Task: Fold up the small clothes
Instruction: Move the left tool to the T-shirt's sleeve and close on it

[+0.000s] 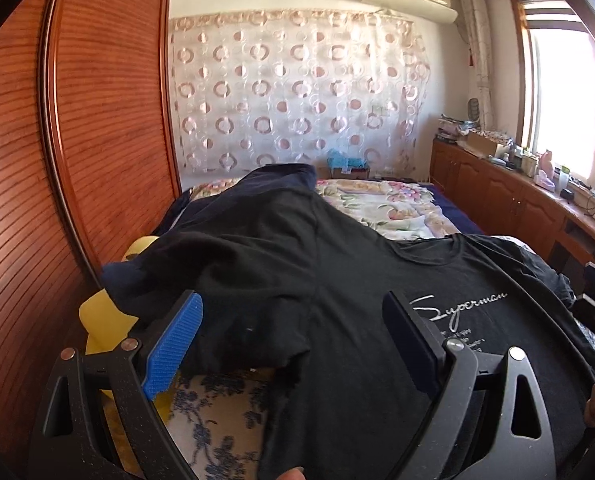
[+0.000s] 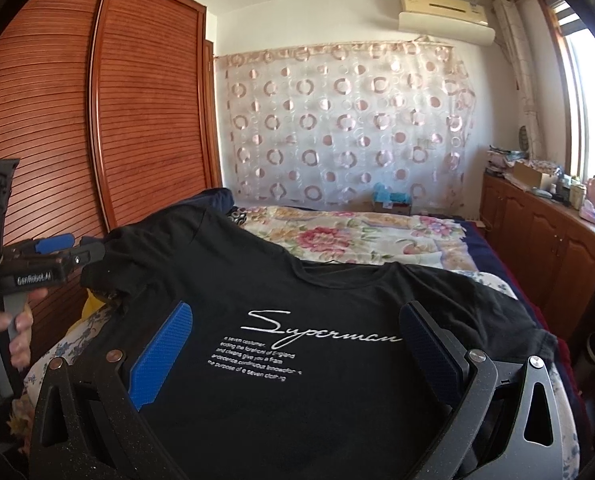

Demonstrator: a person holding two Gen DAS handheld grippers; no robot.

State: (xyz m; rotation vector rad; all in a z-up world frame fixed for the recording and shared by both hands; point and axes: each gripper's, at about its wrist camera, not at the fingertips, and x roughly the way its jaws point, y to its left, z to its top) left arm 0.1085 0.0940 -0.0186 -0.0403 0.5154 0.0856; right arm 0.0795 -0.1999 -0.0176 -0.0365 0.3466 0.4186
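A black cotton T-shirt with white "Superman" script lettering (image 2: 321, 332) is spread, print upward, across the near end of a bed covered with a floral quilt (image 2: 357, 236), and its left sleeve (image 1: 233, 272) is seen raised off the bedding towards the bed's left edge. In the right wrist view, the left gripper (image 2: 91, 254) is seen at the left edge of the bed, touching that raised sleeve, though it cannot be told from there whether cloth is pinched. In the left wrist view, its blue-padded fingers (image 1: 173, 344) are set wide apart, with the sleeve fabric lying between them and not clamped. The right gripper (image 2: 293, 356) is held over the printed chest, its two fingers spread wide on either side of the lettering and nothing caught between them. A yellow cloth (image 1: 105, 320) lies beneath the sleeve at the bed's left edge, beside a reddish slatted wooden wardrobe (image 2: 97, 120).
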